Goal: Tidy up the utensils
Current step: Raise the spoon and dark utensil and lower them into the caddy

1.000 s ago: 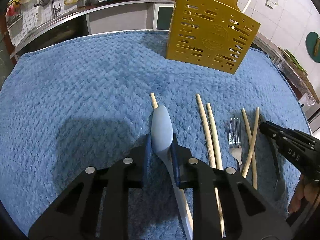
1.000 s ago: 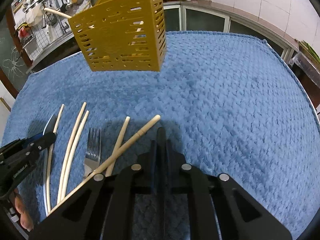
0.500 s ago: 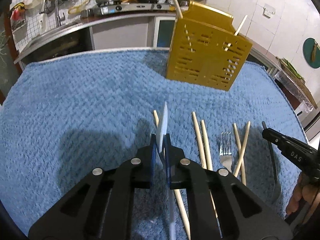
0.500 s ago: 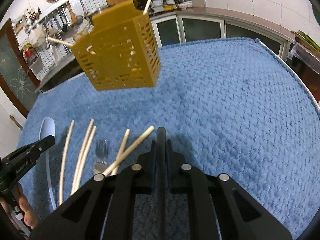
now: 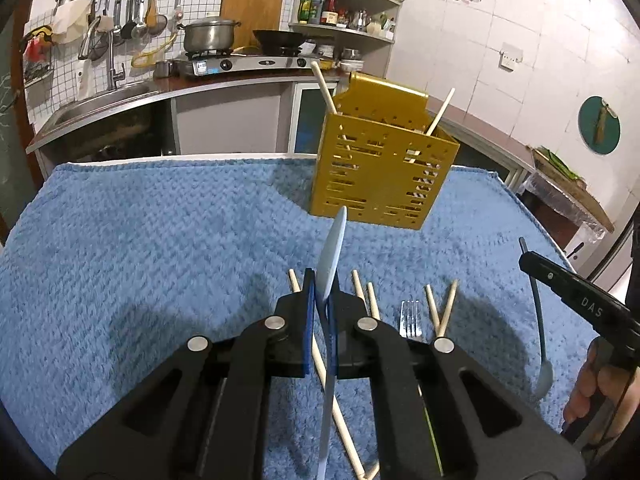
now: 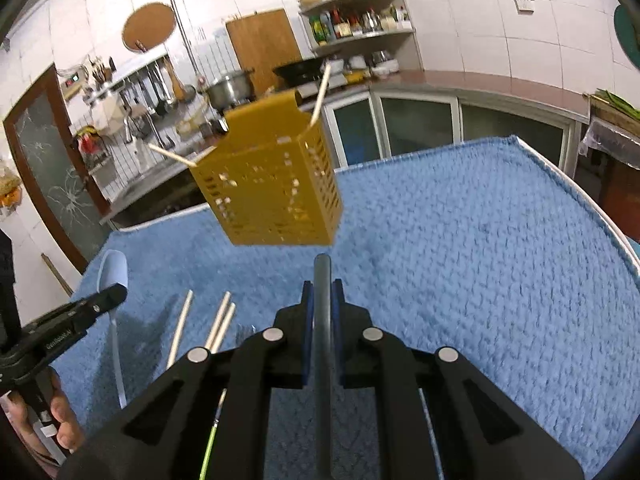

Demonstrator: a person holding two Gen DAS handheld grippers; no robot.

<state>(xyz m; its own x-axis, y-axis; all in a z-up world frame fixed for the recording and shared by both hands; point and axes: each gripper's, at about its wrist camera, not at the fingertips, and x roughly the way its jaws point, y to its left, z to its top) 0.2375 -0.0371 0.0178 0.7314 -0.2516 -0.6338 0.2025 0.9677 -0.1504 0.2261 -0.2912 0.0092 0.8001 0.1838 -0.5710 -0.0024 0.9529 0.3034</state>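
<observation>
Left wrist: left gripper (image 5: 321,304) clamps pale blue spoon (image 5: 333,248); right gripper (image 6: 322,304) clamps grey spoon (image 6: 322,320).

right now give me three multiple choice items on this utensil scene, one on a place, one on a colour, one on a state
1. Where does the fork lie?
A. inside the holder
B. on the blue cloth among the chopsticks
C. on the stove

2. What colour is the slotted utensil holder?
A. golden yellow
B. red
C. white

3. What state is the left gripper in?
A. jaws wide open over a bare cloth
B. jaws shut on a chopstick
C. jaws shut on the pale blue spoon

Answers:
1 B, the fork rests flat on the blue cloth with loose chopsticks either side.
2 A, its perforated walls are golden yellow in both views.
3 C, the spoon's handle runs between the closed pads and its bowl sticks out ahead, above the cloth.
</observation>
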